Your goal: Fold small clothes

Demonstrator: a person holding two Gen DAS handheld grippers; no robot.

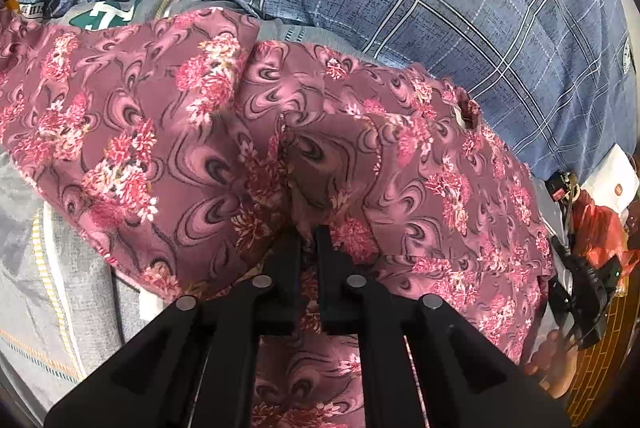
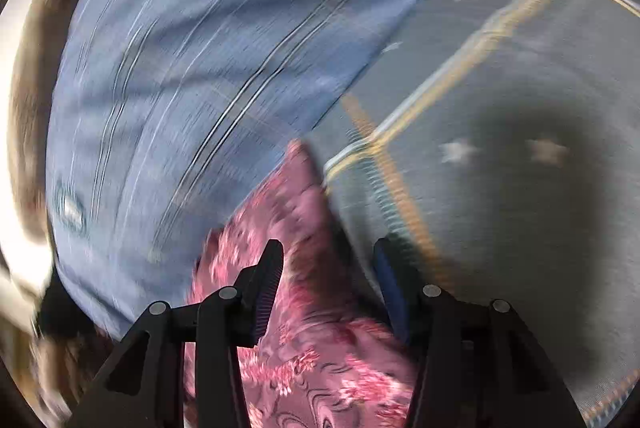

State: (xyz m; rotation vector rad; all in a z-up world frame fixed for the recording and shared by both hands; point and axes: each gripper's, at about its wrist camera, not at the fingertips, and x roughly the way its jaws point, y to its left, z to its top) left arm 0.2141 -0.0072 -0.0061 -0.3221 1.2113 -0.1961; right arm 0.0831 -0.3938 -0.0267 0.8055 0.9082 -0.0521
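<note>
You're in the grab-and-lift part of the fold right now, not the flattening part. Your left gripper (image 1: 306,234) has its jaws pressed together on a bunched ridge of the pink floral garment (image 1: 192,115), pinching the cloth near its near edge. The garment itself is lying rumpled on the bed, across the grey bedsheet (image 1: 60,268) and butting up against the blue plaid quilt (image 1: 440,7) along its far edge. Your right gripper (image 2: 328,258) is the iffy one: the jaws stand apart with a flap of the same floral cloth running between them, and that view is smeared with motion blur, so I honestly can't tell if the pads are biting the fabric yet. It doesn't look like it, there's visible gap on the right finger's side. So I'd say the next move is to get that right pinch properly closed on the cloth's edge. Then lift both hands together so the fabric hangs clear and carry that edge across to the opposite one. Watch the quilt, it's close enough to snag with the garment.
</note>
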